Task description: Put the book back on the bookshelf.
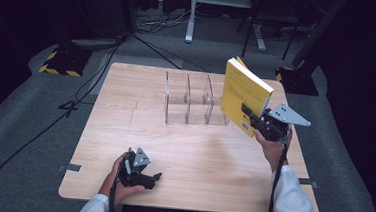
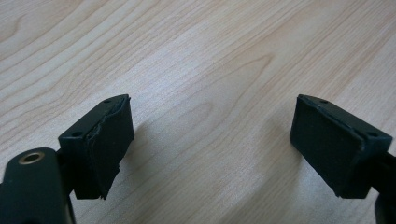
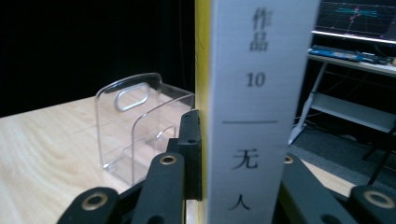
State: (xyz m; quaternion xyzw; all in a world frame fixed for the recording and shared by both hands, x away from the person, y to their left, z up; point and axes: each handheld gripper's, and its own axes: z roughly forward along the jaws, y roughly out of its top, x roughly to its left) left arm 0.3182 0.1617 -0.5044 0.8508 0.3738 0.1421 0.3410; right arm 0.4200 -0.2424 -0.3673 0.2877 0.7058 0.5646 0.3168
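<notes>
A yellow book (image 1: 244, 94) with a white spine (image 3: 254, 93) is held upright in the air over the table's right side, just right of the clear rack (image 1: 192, 99). My right gripper (image 1: 255, 119) is shut on the book's lower corner, one jaw on each cover. In the right gripper view the spine faces the camera and the rack (image 3: 135, 130) stands behind it to the left. My left gripper (image 1: 152, 177) rests on the wooden table (image 1: 119, 126) near the front edge. Its jaws stand open with bare wood between the pads (image 2: 109, 144).
The clear rack has several upright dividers and stands empty at the table's far middle. Beyond the table lie cables (image 1: 151, 23) on grey floor, a white stand (image 1: 191, 16) and yellow-black striped bases (image 1: 61, 62). A desk with a screen (image 3: 355, 18) is behind.
</notes>
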